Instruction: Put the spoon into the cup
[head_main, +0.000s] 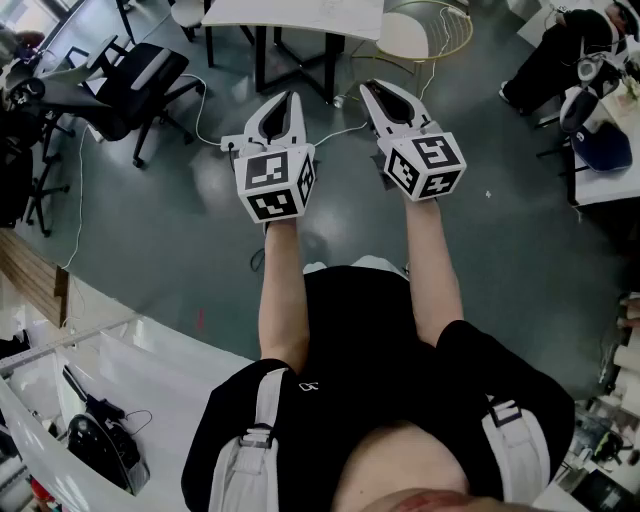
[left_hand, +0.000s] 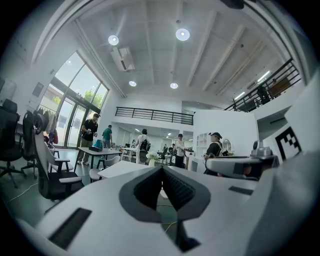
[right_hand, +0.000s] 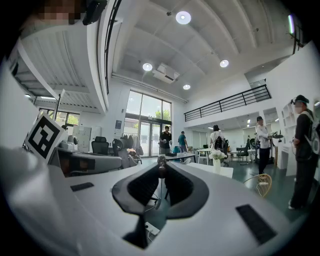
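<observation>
I hold both grippers out level at chest height over the grey floor. My left gripper (head_main: 293, 97) (left_hand: 162, 170) has its ribbed pads together at the tips with nothing between them. My right gripper (head_main: 368, 88) (right_hand: 161, 169) stands beside it, jaws nearly together. In the right gripper view its tips pinch the end of a thin spoon (right_hand: 161, 160), and the stem hangs down between the pads. The head view does not show the spoon clearly. No cup is in any view.
A white table (head_main: 290, 15) stands just ahead of the grippers, with a gold wire chair (head_main: 440, 35) to its right and black office chairs (head_main: 140, 80) at left. Cables trail on the floor (head_main: 210, 140). People stand farther off in the room (right_hand: 302, 150).
</observation>
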